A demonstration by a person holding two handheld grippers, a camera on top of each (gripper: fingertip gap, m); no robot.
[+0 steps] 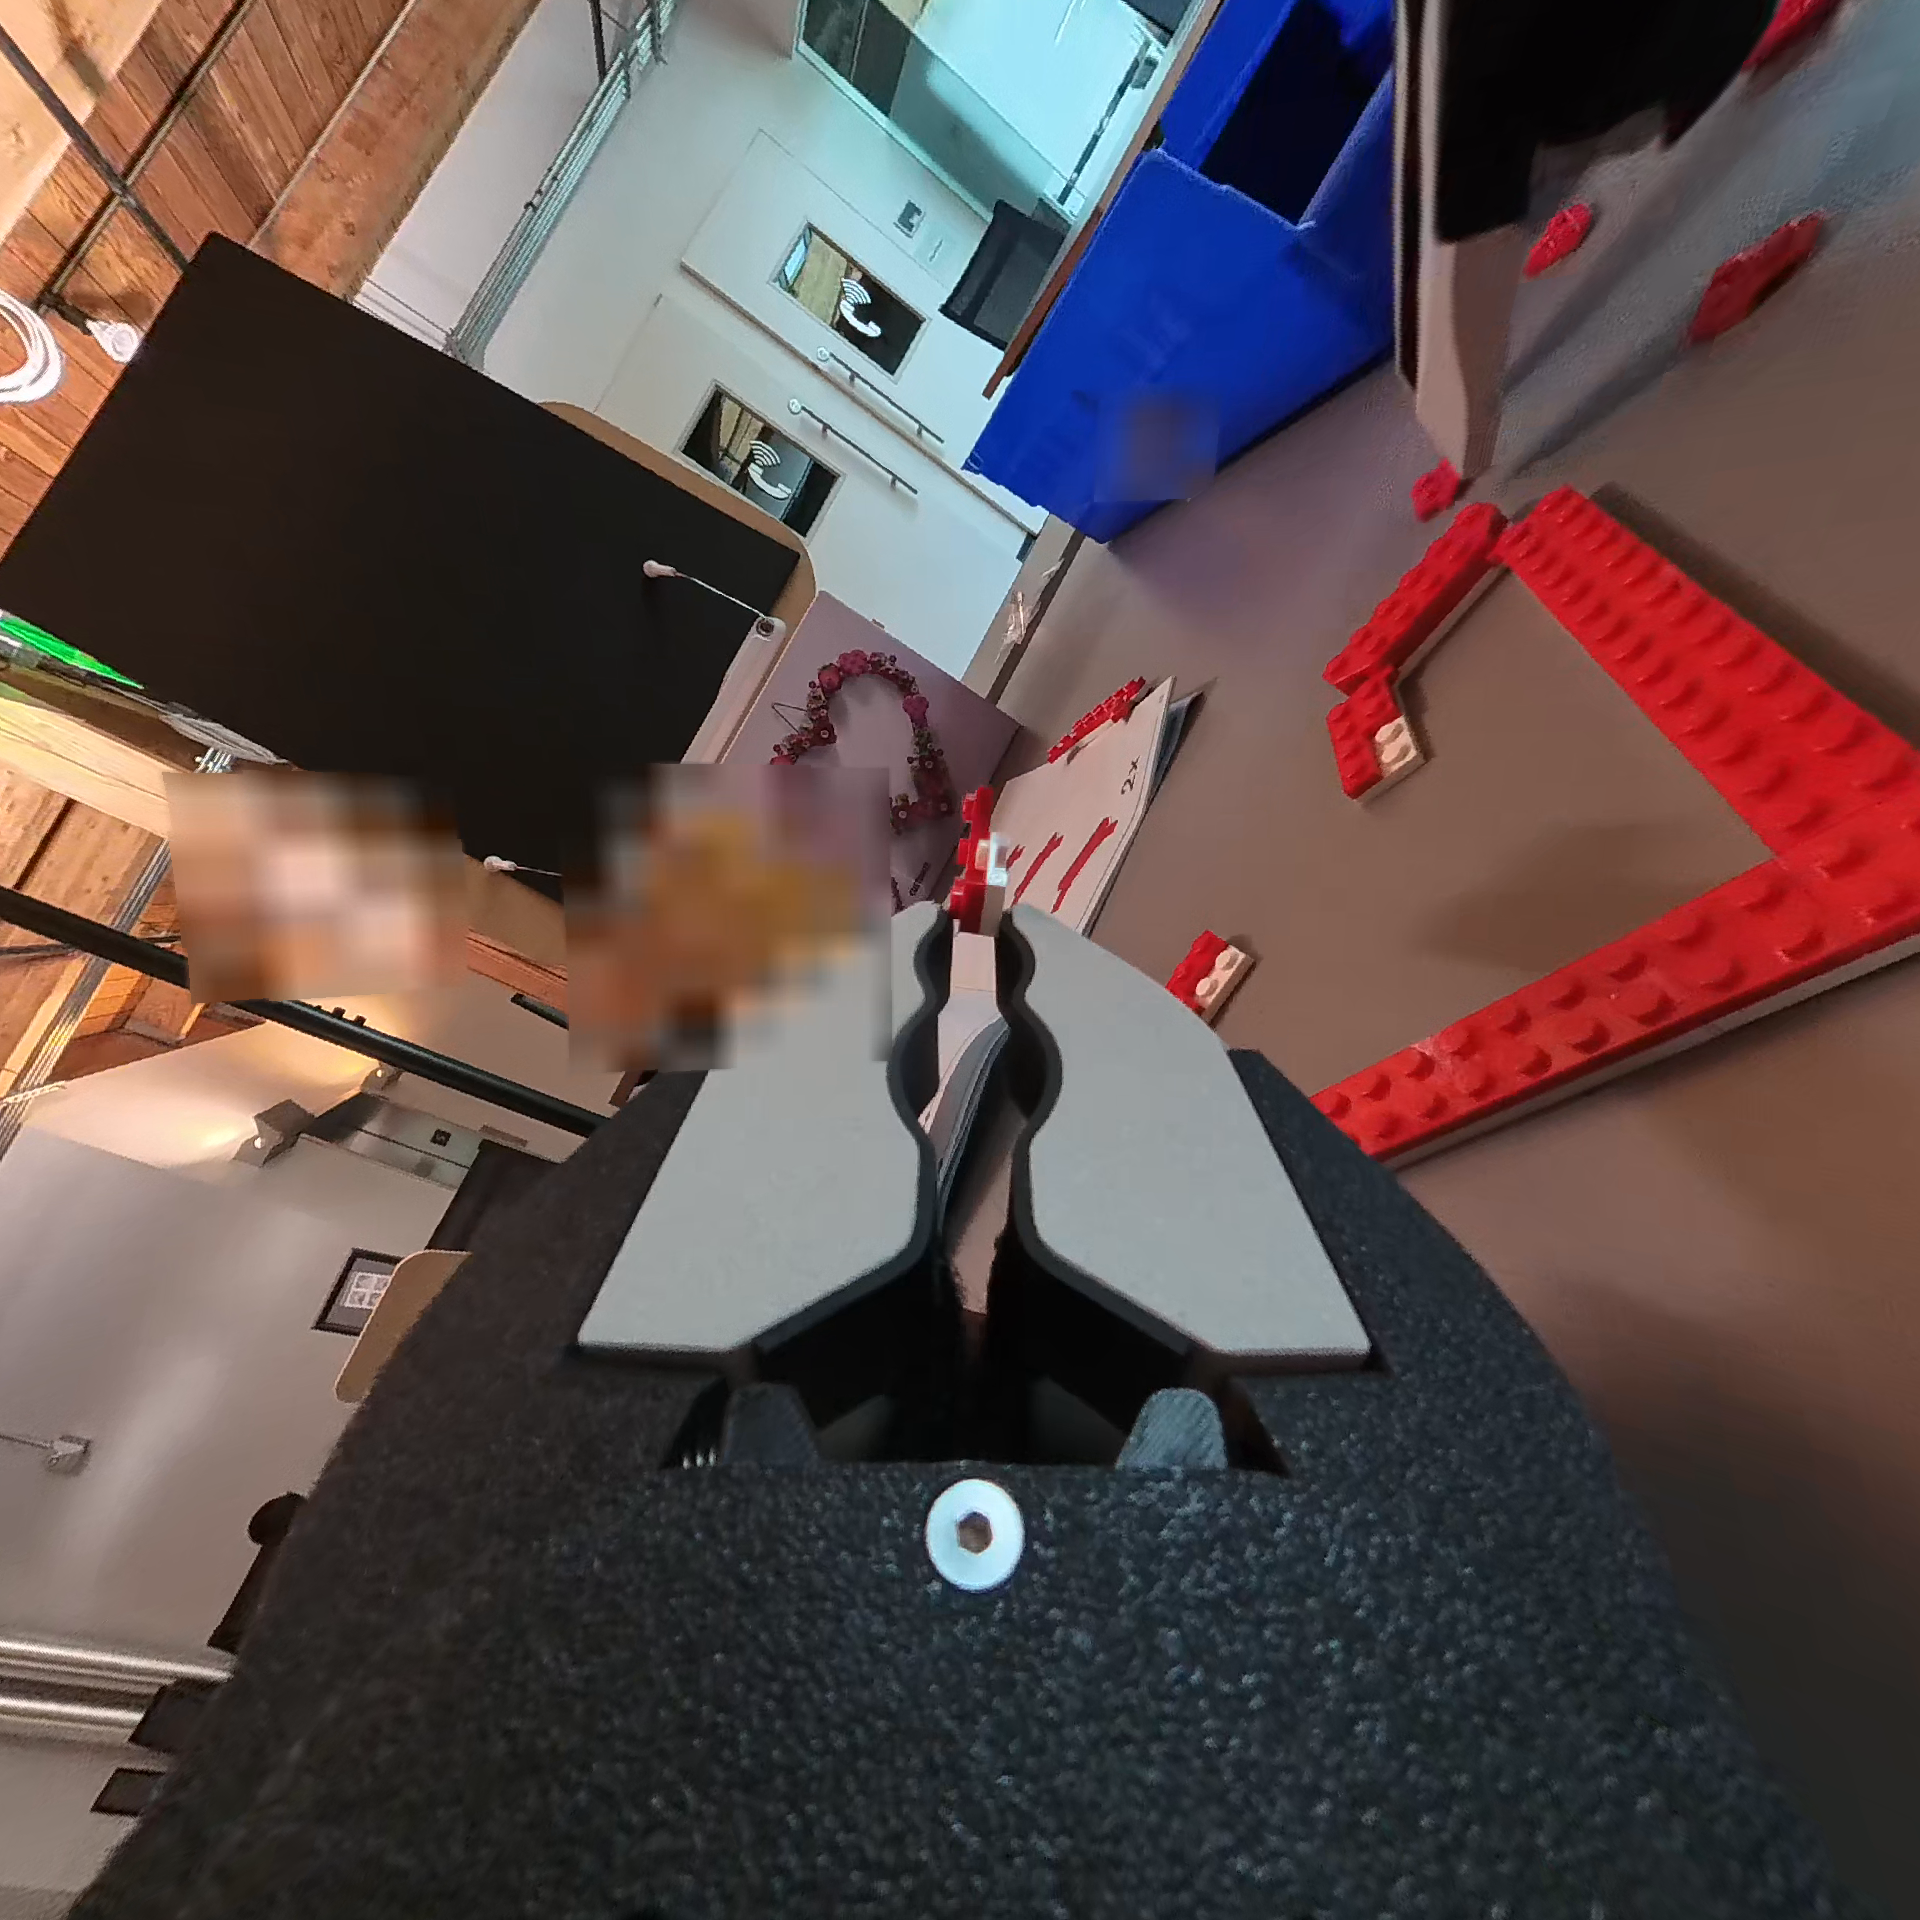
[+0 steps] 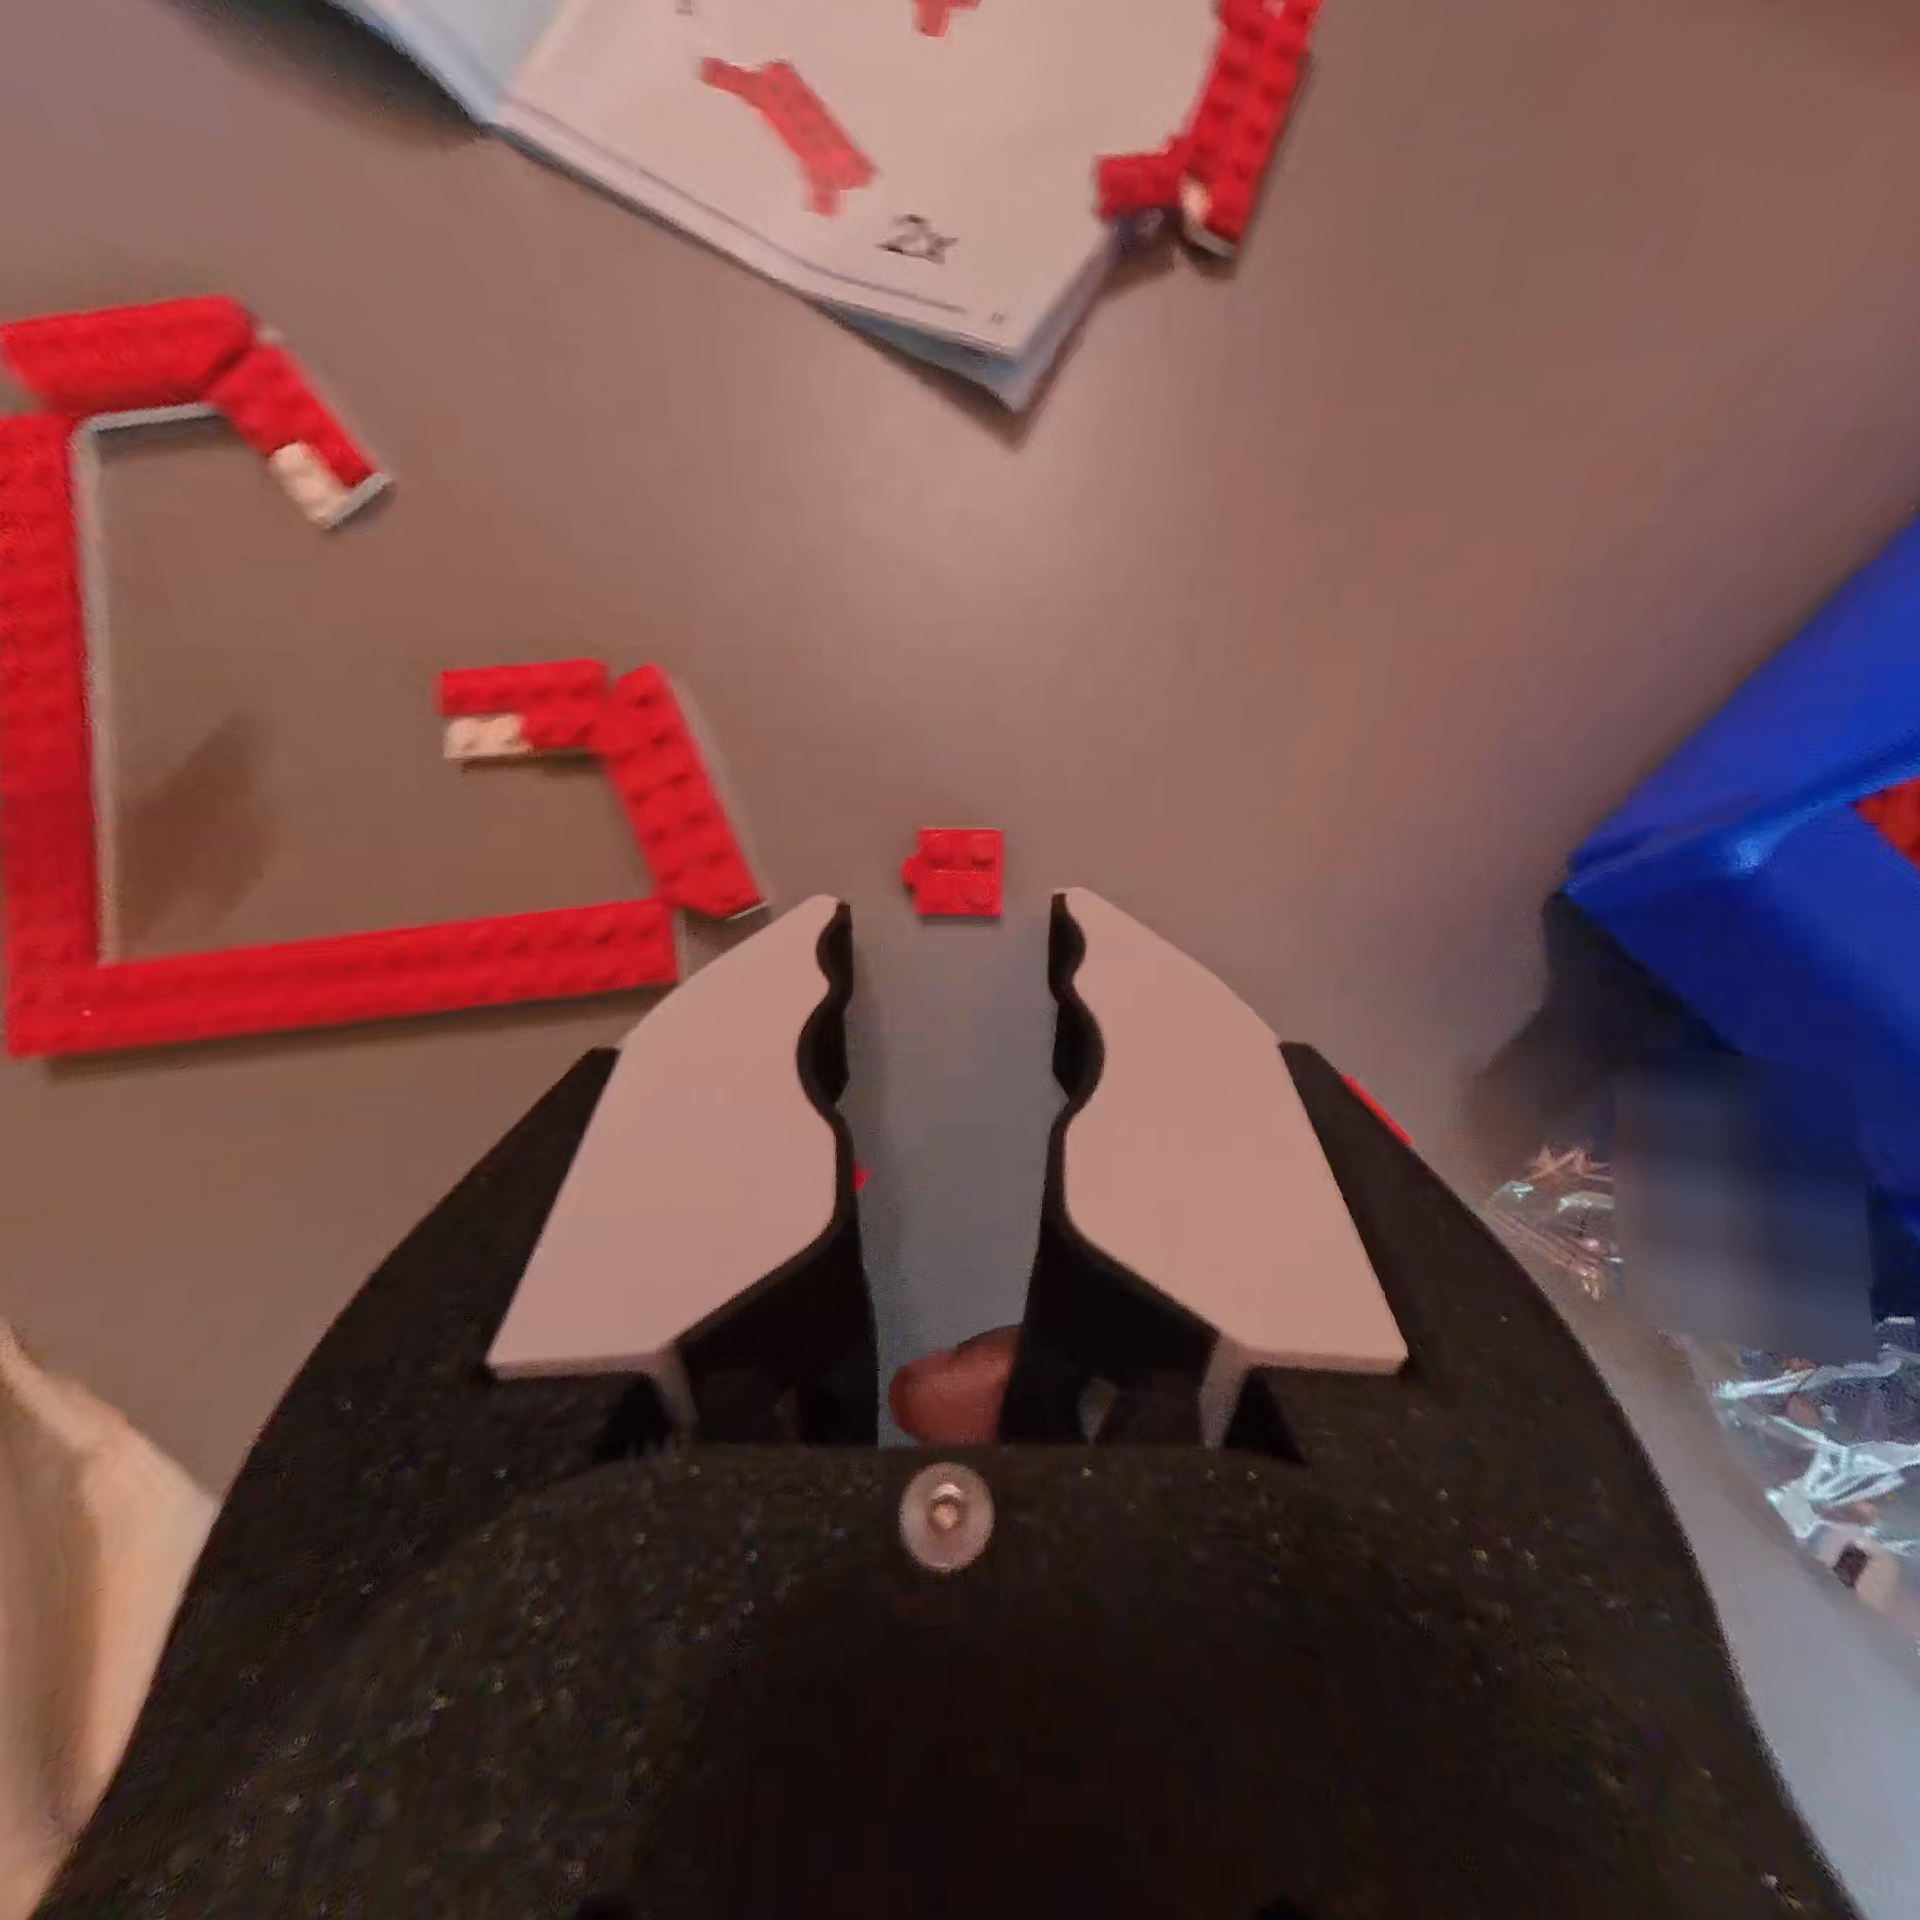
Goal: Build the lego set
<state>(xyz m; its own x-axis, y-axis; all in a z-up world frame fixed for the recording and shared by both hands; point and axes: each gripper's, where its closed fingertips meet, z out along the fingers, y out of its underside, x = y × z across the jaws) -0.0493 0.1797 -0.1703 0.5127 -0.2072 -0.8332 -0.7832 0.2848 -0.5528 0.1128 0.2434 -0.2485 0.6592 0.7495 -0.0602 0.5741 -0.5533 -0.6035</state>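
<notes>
In the left wrist view my left gripper [image 1: 977, 920] is held up off the table, tilted, shut on a small red lego piece [image 1: 975, 862] with a white bit on it. A large red L-shaped lego frame [image 1: 1714, 727] lies flat on the brown table, with a red angled sub-assembly [image 1: 1403, 634] at its far end. My right gripper [image 2: 948, 909] is open and empty just above the table. A small red plate [image 2: 961, 871] lies right in front of its tips. The right gripper also shows in the left wrist view [image 1: 1460, 343].
An open instruction booklet [image 2: 831, 177] lies on the table with a red assembly [image 2: 1236, 125] on its edge. A blue bin [image 2: 1766, 831] stands to the right, crinkled clear plastic [image 2: 1818, 1455] beside it. Another red angled assembly [image 2: 644, 779] sits by the frame [image 2: 312, 987]. Loose red pieces [image 1: 1756, 275] lie farther off. My hands' fingertips stand some 20 cm from each other.
</notes>
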